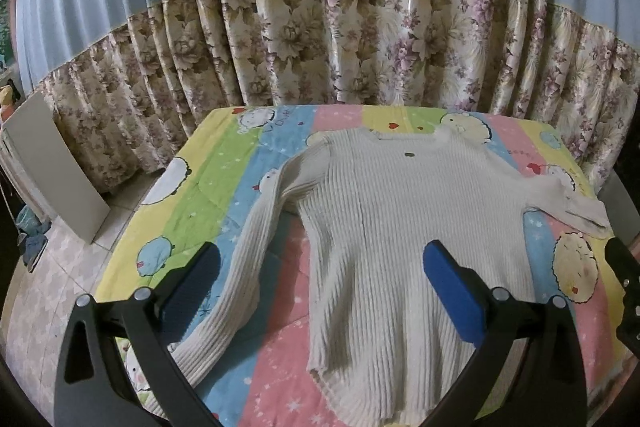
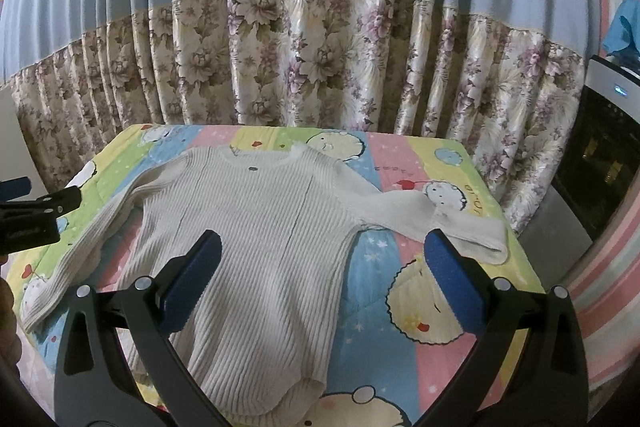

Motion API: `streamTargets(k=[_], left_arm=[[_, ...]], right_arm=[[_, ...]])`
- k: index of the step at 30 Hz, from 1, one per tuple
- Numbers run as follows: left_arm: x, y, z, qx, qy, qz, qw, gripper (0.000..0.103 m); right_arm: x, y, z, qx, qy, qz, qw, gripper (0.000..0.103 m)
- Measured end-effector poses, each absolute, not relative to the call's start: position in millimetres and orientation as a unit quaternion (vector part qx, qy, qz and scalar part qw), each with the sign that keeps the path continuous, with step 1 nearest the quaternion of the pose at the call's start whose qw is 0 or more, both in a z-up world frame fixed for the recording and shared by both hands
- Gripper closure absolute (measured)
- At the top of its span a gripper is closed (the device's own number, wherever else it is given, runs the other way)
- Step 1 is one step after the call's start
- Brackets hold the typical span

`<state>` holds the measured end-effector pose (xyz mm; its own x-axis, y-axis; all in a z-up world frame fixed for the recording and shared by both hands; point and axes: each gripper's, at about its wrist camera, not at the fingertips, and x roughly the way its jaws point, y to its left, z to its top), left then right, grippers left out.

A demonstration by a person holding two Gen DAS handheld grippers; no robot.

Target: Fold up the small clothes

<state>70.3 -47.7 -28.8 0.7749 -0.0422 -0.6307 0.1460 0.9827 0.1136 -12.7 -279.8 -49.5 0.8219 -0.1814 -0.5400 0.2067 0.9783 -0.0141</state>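
Behind everything hangs one curtain point(image 1: 280, 27), blue above and flowered below, far beyond your fingers. In front of it stands one bench covered with a cartoon quilt point(image 1: 200, 187) in coloured stripes.

On the quilt lies one sweater point(image 1: 392, 227) — cream, ribbed, spread flat with the front side up, neckline to the far end and hem toward you. I count two sleeves: the left sleeve point(image 1: 240, 259) runs down close past the left finger of your left gripper point(image 1: 320, 267), and the right sleeve point(image 2: 440, 223) reaches outward, its cuff just beyond the right finger of your right gripper point(image 2: 320, 255).

Both grippers hover over the lower body of the sweater. Each one has its two blue-padded fingers spread wide apart, and nothing is between them.

As I judge it, the folding is not yet begun — no sleeve is brought over the body, and the hem is not lifted. All folds remain: both sleeves inward, then the body in half.

The smallest thing is one dark mark point(image 1: 409, 155) below the collar.
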Motion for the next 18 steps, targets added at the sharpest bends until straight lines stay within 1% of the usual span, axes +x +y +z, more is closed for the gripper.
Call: streamTargets(k=[4, 9, 16, 18], left_arm=[[86.4, -56.2, -34.1, 0.074, 0.335, -0.065, 0.937, 0.001], [116.2, -74.8, -48.5, 0.100, 0.343, -0.061, 0.932, 0.001], [167.9, -110.8, -69.0, 0.112, 0.353, -0.075, 0.926, 0.001], [182.1, -124.4, -76.2, 0.113, 0.359, -0.086, 0.922, 0.001]], right_arm=[[-1.0, -291.0, -58.8, 0.012, 0.279, -0.085, 0.956, 0.003], [22.0, -318.1, -75.7, -0.016, 0.293, -0.081, 0.952, 0.003], [50.5, -367.2, -101.0, -0.033, 0.311, -0.121, 0.942, 0.003], [56.4, -379.9, -109.4, -0.046, 0.311, -0.133, 0.940, 0.006]])
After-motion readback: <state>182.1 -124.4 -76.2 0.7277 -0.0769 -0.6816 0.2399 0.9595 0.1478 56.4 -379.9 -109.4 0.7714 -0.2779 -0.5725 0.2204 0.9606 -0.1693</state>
